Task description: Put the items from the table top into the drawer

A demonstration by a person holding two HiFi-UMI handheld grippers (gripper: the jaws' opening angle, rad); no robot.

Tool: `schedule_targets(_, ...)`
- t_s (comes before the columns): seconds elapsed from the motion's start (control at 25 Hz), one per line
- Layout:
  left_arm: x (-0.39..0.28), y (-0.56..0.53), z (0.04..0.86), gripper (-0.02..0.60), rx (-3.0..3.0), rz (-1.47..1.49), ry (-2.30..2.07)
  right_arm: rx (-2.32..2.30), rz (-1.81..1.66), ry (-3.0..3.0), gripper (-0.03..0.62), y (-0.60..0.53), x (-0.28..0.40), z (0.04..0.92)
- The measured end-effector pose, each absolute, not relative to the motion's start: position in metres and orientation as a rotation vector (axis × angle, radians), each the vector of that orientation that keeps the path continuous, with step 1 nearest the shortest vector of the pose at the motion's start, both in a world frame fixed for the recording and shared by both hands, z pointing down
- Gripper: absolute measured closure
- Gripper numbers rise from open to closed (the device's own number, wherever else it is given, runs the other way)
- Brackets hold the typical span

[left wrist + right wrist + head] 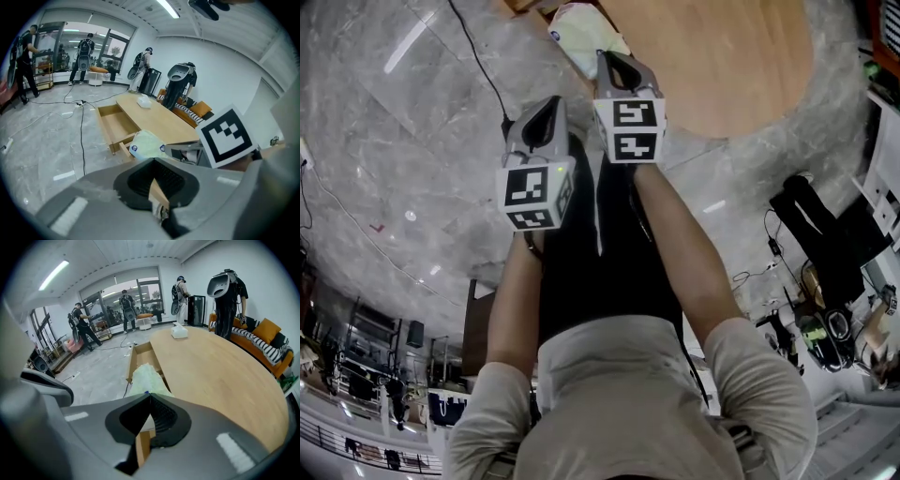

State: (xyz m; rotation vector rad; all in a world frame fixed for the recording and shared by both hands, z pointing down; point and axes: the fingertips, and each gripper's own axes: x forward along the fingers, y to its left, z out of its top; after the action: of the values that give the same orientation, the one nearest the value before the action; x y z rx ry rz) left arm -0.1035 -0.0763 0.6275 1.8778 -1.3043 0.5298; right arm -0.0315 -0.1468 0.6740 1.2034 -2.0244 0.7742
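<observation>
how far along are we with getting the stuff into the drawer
Early. Done: the drawer stands pulled open, nothing visible inside it. In hand: the right gripper is shut on the edge of a pale green soft pack, held near the drawer; the left gripper is shut and empty. Left: dropping that pack in, then the tissue box on the wooden table.

I see a shiny grey floor (412,112) with a thin black cable (478,66) lying across it. Some people (126,305) stand far off by the big windows (108,298), with packs (175,292) on their backs. One more person (229,296) stands near a sofa (248,341) that has an orange cushion (268,329) and a striped blanket (269,351) on it. The walls (201,268) are white. A long light (54,273) shines on the ceiling (131,249) above.
</observation>
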Motion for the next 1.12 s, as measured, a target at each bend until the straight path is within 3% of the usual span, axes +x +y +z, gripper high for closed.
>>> schedule_targets(1.12, -0.108, -0.105, 0.697, 0.561, 1.832, 0.544, -1.259, 1.255, 0.712, -1.944, 0.586, -0.162, -0.028, 0.745)
